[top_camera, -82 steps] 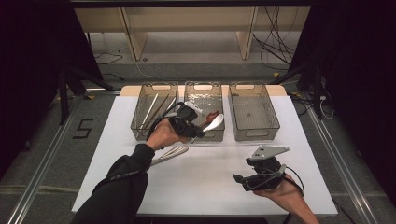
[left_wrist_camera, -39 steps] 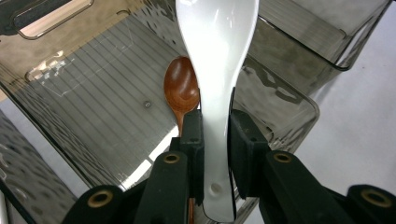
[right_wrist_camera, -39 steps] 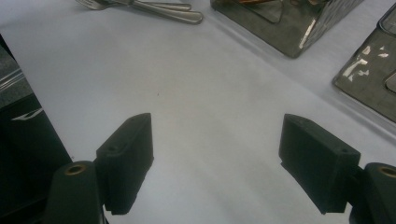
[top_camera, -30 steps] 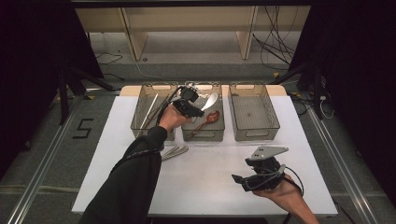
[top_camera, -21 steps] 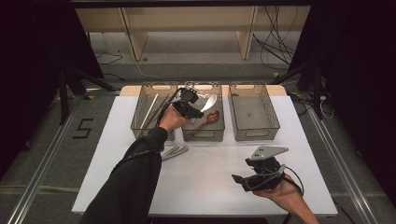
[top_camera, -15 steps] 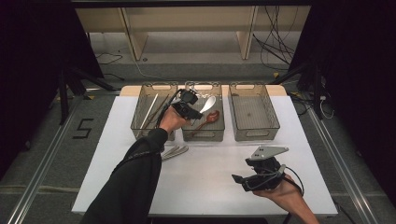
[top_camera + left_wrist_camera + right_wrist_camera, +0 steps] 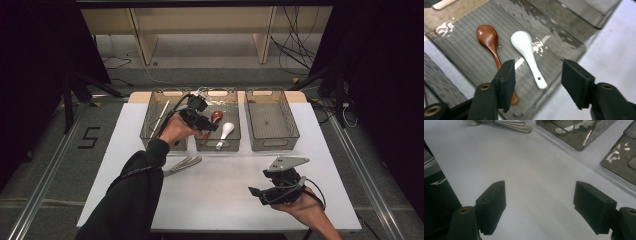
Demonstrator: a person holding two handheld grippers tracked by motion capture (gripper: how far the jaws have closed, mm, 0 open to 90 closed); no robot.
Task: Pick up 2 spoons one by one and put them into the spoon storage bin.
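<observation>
The left gripper (image 7: 212, 127) hangs over the middle bin (image 7: 218, 145) of 3 clear bins set side by side at the far edge of the white table (image 7: 220, 195), and its jaws have just been opening; they now stand apart with nothing pressed between the pads. Below them, in the left gripper view, the white spoon (image 7: 528, 53) lies flat on the ribbed bin floor, bowl away from the gripper and handle toward it, just beside a brown wooden spoon (image 7: 492, 47) but apart from it. So the white spoon looks placed and released, and the sorting of cutlery seems partly done. The metal cutlery (image 7: 182, 164) lies on the table in front of the left bin (image 7: 163, 120), which already has thin pale sticks leaning in it; the right bin (image 7: 272, 120) looks bare. The right gripper (image 7: 263, 192) rests low over the near right part of the table, jaws wide and holding nothing, with only tabletop between them in the right gripper view. The risks from here, as I judge them: pulling the left gripper back low could clip the bin's near wall and shove or tip the light bin; and the metal pieces lie flat and close together, so a pinch may slide off or lift 2 at once
</observation>
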